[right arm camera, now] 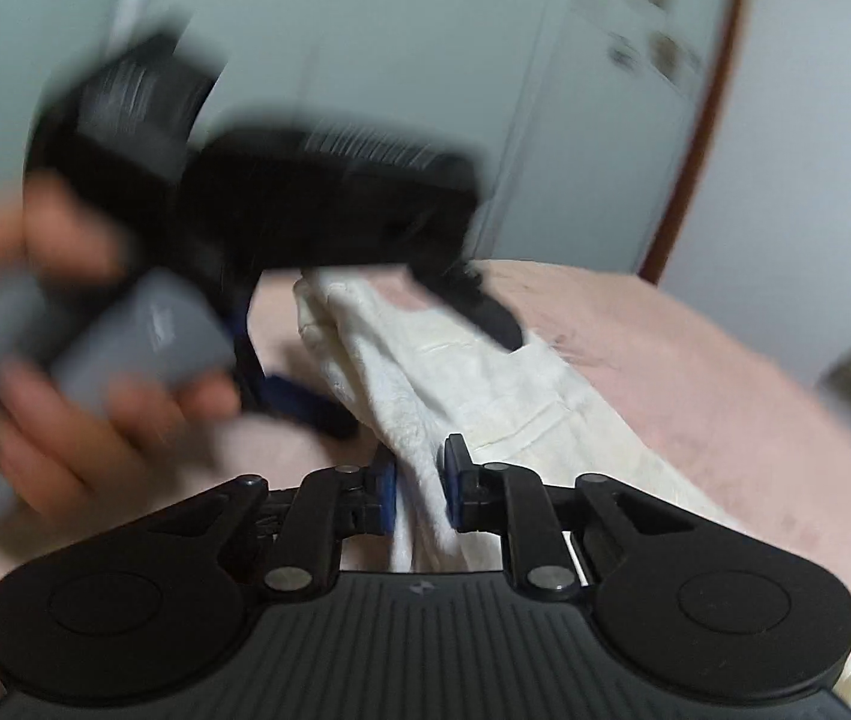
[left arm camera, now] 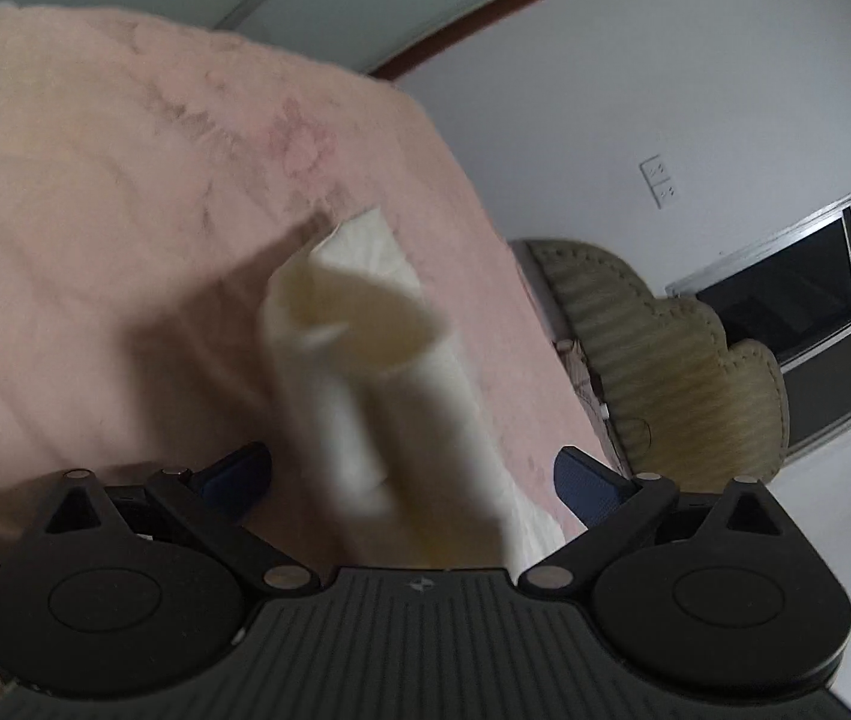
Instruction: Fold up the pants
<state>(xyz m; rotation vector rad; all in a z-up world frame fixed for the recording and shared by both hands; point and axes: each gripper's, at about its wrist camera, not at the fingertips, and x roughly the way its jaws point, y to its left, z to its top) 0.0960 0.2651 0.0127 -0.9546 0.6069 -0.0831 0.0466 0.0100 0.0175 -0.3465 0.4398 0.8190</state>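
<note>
Pants (right arm camera: 485, 384), one cream pair, lie on the pink bed cover (right arm camera: 695, 360), a fold pinched in the right gripper (right arm camera: 419, 480), while the left gripper (left arm camera: 413, 474) stands wide around a raised fold without pressing it, in a white-walled room with one window (left arm camera: 803, 324).

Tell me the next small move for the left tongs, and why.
Probably close the left tongs on the cream pants: their pads stand wide apart with the fabric bunched loosely between them, while the right tongs already pinch another fold over the pink bedspread.
</note>
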